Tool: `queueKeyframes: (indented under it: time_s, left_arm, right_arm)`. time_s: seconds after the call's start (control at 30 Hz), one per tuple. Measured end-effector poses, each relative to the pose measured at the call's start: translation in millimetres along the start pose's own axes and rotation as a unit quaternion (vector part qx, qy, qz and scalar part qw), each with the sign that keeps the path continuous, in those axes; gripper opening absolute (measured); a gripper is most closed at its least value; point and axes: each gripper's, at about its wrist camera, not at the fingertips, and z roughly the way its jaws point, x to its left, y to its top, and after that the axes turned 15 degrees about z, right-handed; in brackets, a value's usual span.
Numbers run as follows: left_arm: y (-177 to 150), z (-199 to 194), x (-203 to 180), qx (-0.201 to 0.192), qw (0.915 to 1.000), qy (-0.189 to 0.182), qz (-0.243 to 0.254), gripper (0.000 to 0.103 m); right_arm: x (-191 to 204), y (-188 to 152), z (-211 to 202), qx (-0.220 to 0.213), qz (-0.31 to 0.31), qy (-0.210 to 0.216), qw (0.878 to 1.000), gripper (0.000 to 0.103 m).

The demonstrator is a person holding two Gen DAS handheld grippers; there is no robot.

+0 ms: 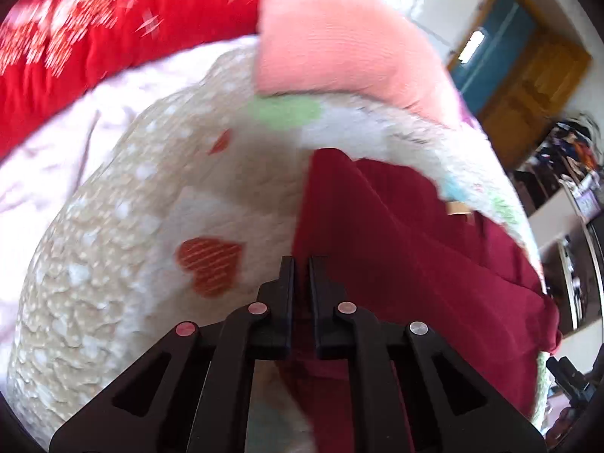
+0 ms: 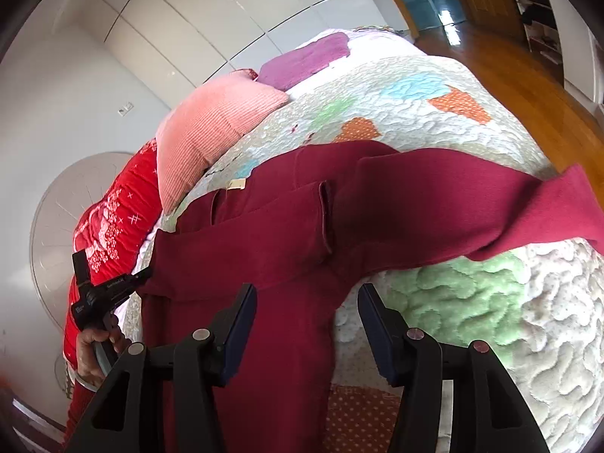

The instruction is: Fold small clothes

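At six o'clock in the left wrist view, the left gripper [image 1: 301, 264] has its jaws drawn almost together, with a fold of the maroon garment [image 1: 396, 249] pinched in the narrow gap between them. From there the cloth runs up and toward three o'clock across the quilt [image 1: 124, 275], a pale bedspread with heart patches. At twelve o'clock a pink pillow [image 1: 332, 37] lies on the bed, and at ten o'clock a red cushion [image 1: 113, 26] with white marks. In the right wrist view, the right gripper [image 2: 307, 294] stands wide open above the garment [image 2: 302, 219], holding nothing; its left finger is over the cloth, its right over the quilt [image 2: 490, 302]. The garment spreads from eight o'clock to three o'clock, one sleeve stretched out toward three.
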Motion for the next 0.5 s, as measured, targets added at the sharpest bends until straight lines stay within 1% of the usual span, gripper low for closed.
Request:
queueKeyframes:
  time_s: [0.03, 0.07, 0.13, 0.17, 0.23, 0.3, 0.33, 0.37, 0.4, 0.43, 0.5]
  left_arm:
    - [-3.5, 1.9, 3.3, 0.006, 0.9998, 0.021, 0.001, 0.000]
    - [-7.6, 4.1, 6.0, 0.010, 0.9995, 0.028, 0.002, 0.000]
    - [-15.5, 4.8, 12.7, 0.013, 0.9997, -0.001, -0.022, 0.000]
    - [-17.8, 0.9, 14.7, 0.009, 0.9994, -0.007, -0.033, 0.000]
    - [-18.4, -12.4, 9.9, -0.007, 0.9996, 0.000, -0.026, 0.000]
    - [-15.3, -29.4, -4.5, -0.025, 0.9995, 0.016, 0.005, 0.000]
    - [-14.1, -35.6, -11.4, -0.031, 0.9992, 0.019, 0.018, 0.001]
    - [-12.2, -41.8, -21.4, -0.036, 0.9986, 0.019, 0.033, 0.001]
    - [-10.0, -42.4, -27.3, -0.037, 0.9983, 0.018, 0.042, 0.001]
    - [-9.0, -44.2, -34.4, -0.037, 0.9979, 0.017, 0.050, 0.005]
    - [-8.2, -42.4, -46.9, -0.031, 0.9975, 0.015, 0.061, 0.009]
  right_arm:
    - [2.8, 0.1, 5.2, 0.000, -0.005, -0.005, 1.000, 0.054]
    - [6.7, 0.4, 11.4, -0.001, -0.010, -0.012, 1.000, 0.054]
    - [16.4, 1.7, 21.6, -0.002, -0.019, -0.014, 1.000, 0.054]
    - [21.7, 2.5, 25.2, -0.003, -0.025, -0.010, 1.000, 0.054]
    - [34.9, 5.4, 33.6, -0.014, -0.046, -0.016, 0.999, 0.053]
    - [45.5, 8.2, 45.4, -0.020, -0.072, -0.045, 0.996, 0.053]
    - [50.2, 11.1, 59.8, -0.015, -0.094, -0.075, 0.993, 0.046]
    - [52.9, 13.0, 70.5, -0.012, -0.106, -0.097, 0.990, 0.040]
    - [53.6, 15.2, 80.4, -0.013, -0.120, -0.117, 0.986, 0.038]
    - [53.7, 18.1, 90.9, -0.018, -0.135, -0.140, 0.981, 0.034]
    - [52.6, 21.9, 93.9, -0.021, -0.130, -0.144, 0.981, 0.034]
